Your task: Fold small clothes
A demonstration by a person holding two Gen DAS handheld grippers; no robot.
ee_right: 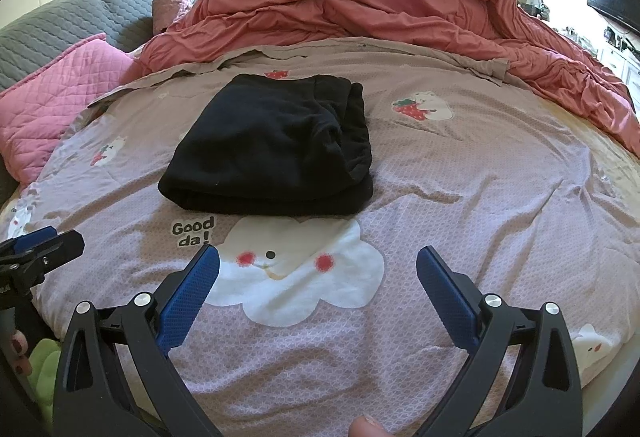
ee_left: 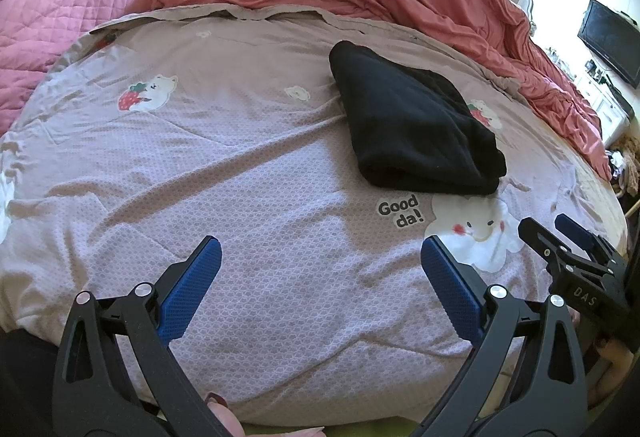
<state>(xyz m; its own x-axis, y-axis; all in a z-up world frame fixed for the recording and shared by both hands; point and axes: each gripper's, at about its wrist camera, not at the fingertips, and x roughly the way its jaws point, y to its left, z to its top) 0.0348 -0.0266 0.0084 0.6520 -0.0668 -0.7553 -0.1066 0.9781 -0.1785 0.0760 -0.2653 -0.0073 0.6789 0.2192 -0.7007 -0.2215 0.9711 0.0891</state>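
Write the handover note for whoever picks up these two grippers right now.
Left gripper: open, empty, held above the printed quilt near the bed's front edge.
Right gripper: open, empty, over the white cloud print, just short of the garment.
Black garment: lies folded in a compact bundle on the quilt, past the "Good da!" print; neither gripper touches it.
Done: this piece looks folded, though its right edge is a bit bunched.
Left: tidy that edge if wanted; no other small clothes to fold are clearly visible on the quilt.
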